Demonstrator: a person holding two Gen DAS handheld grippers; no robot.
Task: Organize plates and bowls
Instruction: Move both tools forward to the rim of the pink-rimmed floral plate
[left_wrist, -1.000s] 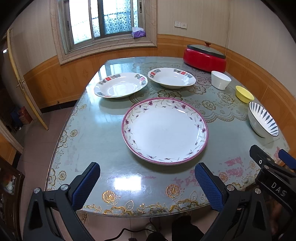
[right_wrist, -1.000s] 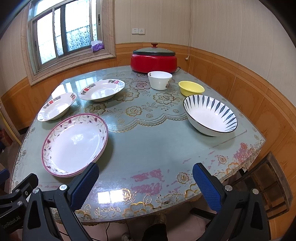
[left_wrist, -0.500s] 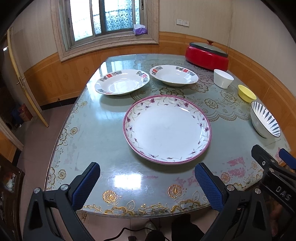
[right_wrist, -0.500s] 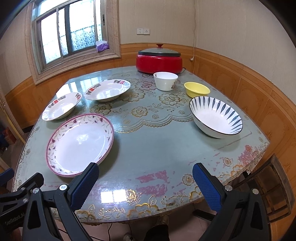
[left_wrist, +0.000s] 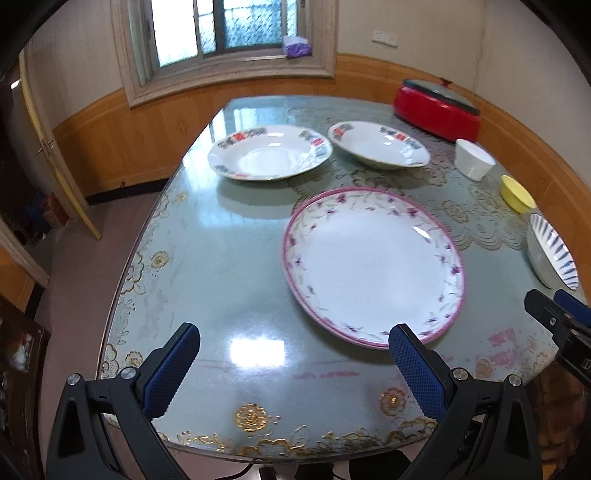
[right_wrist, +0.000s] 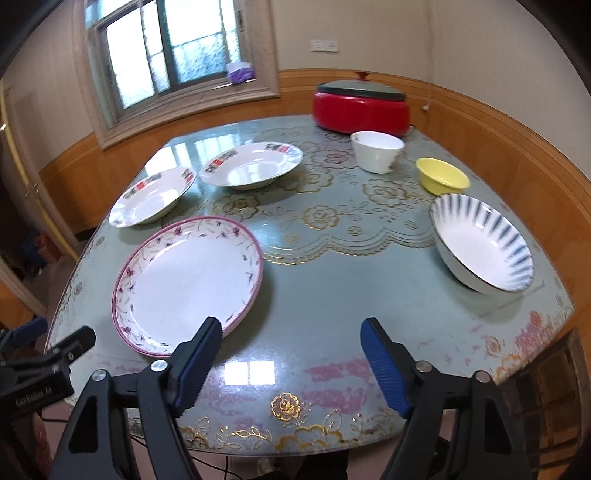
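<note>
Both tongs are hovering over the near edge of the surface (left_wrist: 221, 266), holding nothing: the left tongs (left_wrist: 295, 365) are spread wide, the right tongs (right_wrist: 291, 360) are closing on air. The pink-rimmed plate (right_wrist: 188, 280) is lying nearest, probably first to collect; the striped bowl (right_wrist: 484, 247) is waiting at the right edge.

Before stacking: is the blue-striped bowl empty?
Empty: the blue-striped bowl shows a bare white inside, and it sits upright on the table.

A: Daylight comes through the window (left_wrist: 225, 33) at twelve o'clock; its glare pools white on the glossy table (left_wrist: 221, 258) near six.

B: Both views look slightly motion-blurred, the red cooker (left_wrist: 436, 110) smeared. Fisheye bends the walls, with black corners.
</note>
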